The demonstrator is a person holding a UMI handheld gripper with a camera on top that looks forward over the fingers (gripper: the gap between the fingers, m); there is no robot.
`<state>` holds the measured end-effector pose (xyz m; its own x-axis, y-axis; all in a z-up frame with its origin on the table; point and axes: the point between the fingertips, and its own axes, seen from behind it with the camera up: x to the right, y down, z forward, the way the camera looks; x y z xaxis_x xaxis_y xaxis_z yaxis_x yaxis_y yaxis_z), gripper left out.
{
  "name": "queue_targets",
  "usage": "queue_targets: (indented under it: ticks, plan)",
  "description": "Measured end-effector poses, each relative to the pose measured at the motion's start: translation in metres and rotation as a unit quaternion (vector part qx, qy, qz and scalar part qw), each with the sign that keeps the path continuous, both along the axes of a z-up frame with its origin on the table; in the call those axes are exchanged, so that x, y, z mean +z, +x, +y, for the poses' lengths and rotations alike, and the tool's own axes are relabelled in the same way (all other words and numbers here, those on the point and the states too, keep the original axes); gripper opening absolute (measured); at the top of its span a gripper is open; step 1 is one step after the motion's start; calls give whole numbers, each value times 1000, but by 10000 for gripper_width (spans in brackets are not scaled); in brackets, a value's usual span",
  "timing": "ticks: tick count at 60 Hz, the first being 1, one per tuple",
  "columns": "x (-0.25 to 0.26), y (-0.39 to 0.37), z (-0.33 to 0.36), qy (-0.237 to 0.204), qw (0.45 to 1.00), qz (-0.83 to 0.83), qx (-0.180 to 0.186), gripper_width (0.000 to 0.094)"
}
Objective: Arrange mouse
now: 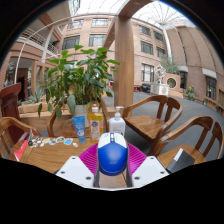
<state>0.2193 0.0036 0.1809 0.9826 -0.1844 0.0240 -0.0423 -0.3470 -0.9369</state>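
Mouse (112, 158): blue, between the fingers of gripper (112, 172), apparently clamped by both. Likely light, rigid, slippery; grip its flanks.

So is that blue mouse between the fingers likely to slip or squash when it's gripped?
Probably not squash: the blue mouse looks like a hard, rounded shell. Its smooth, domed top could be a little slippery, though the pink pads flanking it should help. It likely slides on the wooden table rather than rolls.

No lettering can be read — bottle labels (95, 126) too small.
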Motion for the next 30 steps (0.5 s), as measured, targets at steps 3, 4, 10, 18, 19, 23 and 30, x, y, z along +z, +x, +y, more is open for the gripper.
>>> queue_targets:
  ticks: [3, 4, 10, 18, 19, 23, 30]
  plan:
    - [16, -18, 2, 13, 1000, 2, 17, 370]
    - [18, -26, 1, 14, 1000, 2, 23, 369]
    - [3, -75, -3, 0, 998, 3, 62, 368]
    - [-79, -128, -15, -79, 992, 16, 97, 367]
    - [-89, -132, -17, -90, 991, 19, 100, 367]
    - [-131, -146, -27, -125, 987, 23, 102, 370]
    - [-171, -155, -39, -164, 982, 24, 94, 401]
